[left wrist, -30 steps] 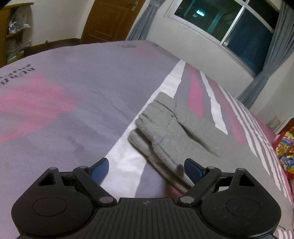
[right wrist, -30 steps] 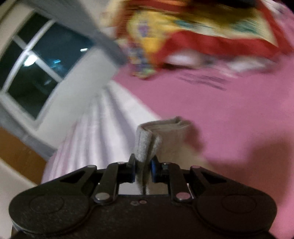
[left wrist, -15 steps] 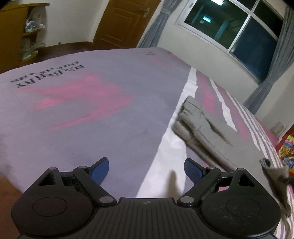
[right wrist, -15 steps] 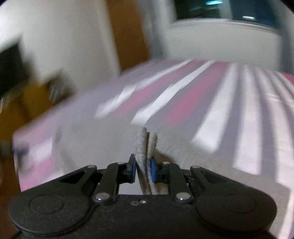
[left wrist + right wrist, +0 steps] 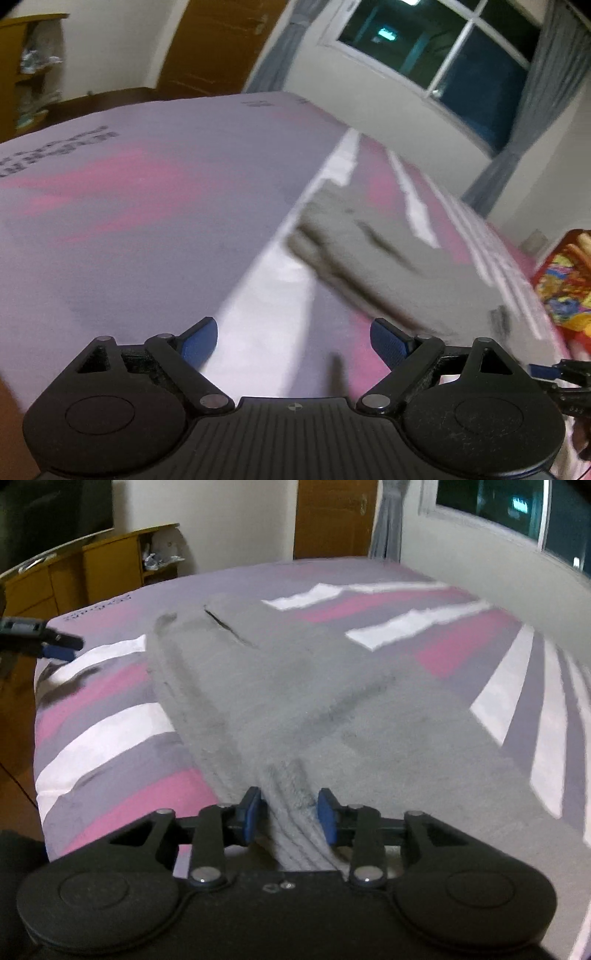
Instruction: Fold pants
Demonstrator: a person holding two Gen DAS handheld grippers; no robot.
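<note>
Grey fleece pants (image 5: 295, 679) lie spread on the striped bed; they also show in the left wrist view (image 5: 373, 254), blurred. My right gripper (image 5: 290, 814) is partly open, its blue pads (image 5: 327, 816) standing either side of the ribbed waistband edge (image 5: 295, 830) without squeezing it. My left gripper (image 5: 293, 341) is open and empty, above the bed to the left of the pants. The left gripper's tip shows at the left edge of the right wrist view (image 5: 40, 640).
The bed (image 5: 110, 734) has a grey, pink and white striped cover. A wooden cabinet (image 5: 92, 572) and a door (image 5: 332, 517) stand beyond it. A window (image 5: 436, 62) with grey curtains is at the right. A colourful red item (image 5: 565, 280) lies at the bed's right.
My right gripper swung across with the pants' edge, laid it down over the pants, and its jaws have opened. My left gripper drew back from the pants, still open.
</note>
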